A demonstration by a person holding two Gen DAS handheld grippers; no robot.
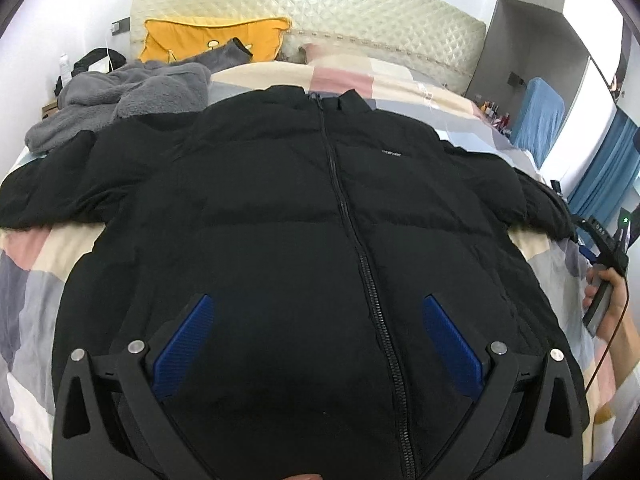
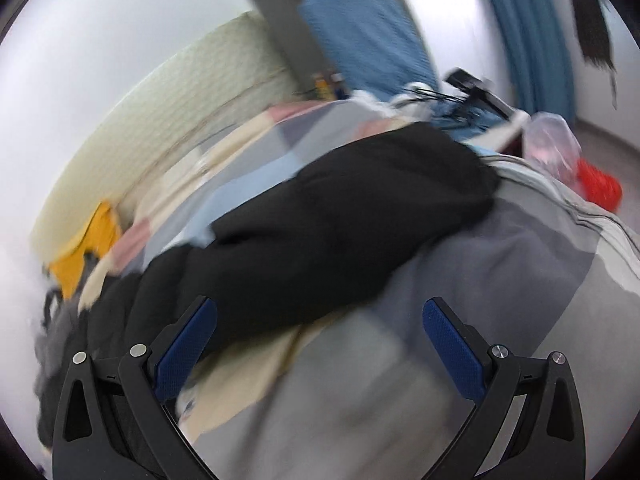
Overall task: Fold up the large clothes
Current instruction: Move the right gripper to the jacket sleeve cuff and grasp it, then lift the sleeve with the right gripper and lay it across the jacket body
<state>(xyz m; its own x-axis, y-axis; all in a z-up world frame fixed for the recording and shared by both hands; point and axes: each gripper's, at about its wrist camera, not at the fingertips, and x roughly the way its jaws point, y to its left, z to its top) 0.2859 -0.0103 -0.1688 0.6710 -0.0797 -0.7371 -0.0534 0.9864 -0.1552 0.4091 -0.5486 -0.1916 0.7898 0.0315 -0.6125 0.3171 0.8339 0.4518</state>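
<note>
Black puffer jacket (image 1: 280, 208) lies flat on the bed (image 1: 36, 264), front side up, zip closed. Long axis runs from hem, nearest the left gripper (image 1: 316, 332), up to the collar, which points at the quilted cream headboard (image 1: 320, 12). Both sleeves spread out sideways across the patchwork bedcover.

Left gripper hovers over the hem area, blue-padded fingers (image 1: 182, 340) spread wide, nothing between them.

Right gripper (image 2: 320, 340): view badly blurred. Fingers (image 2: 454, 348) likewise spread apart, empty, over the bedcover just beside one black sleeve (image 2: 340, 224), which lies slantwise across that view. In the left wrist view a hand (image 1: 608, 292) grips this tool's handle at the bed's right edge.

Grey fleece garment (image 1: 120, 96) heaped near the jacket's left shoulder; yellow pillow (image 1: 208, 38) against the headboard.
</note>
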